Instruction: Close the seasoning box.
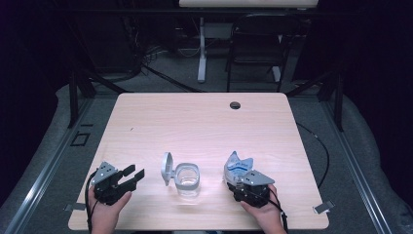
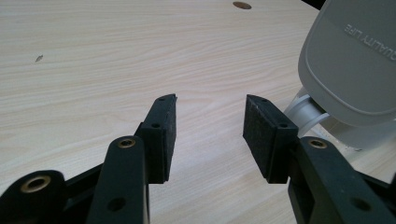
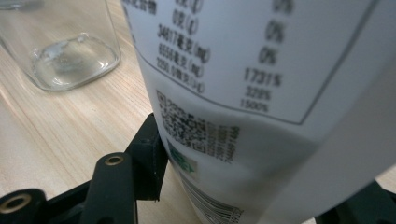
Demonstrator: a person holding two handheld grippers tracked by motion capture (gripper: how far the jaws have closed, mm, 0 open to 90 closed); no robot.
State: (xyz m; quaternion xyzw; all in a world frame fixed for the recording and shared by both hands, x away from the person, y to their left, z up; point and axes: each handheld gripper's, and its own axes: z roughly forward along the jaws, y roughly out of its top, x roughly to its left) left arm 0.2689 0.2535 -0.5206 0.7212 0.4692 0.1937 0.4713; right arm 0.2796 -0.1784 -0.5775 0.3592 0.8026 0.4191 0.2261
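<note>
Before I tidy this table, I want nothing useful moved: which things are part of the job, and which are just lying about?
In use:
- white printed pouch, between the right tool's jaws
- clear square glass jar, its grey lid flipped open
- left tool, open, empty

Lying about:
- black folding chair behind the wooden table

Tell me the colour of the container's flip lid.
Light grey lid, with faint raised lettering; the left gripper view shows it best.

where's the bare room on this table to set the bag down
The whole far half of the table is bare, up to the cable hole. The near strip is crowded: left tool, open jar, then the bag in the right tool.
</note>
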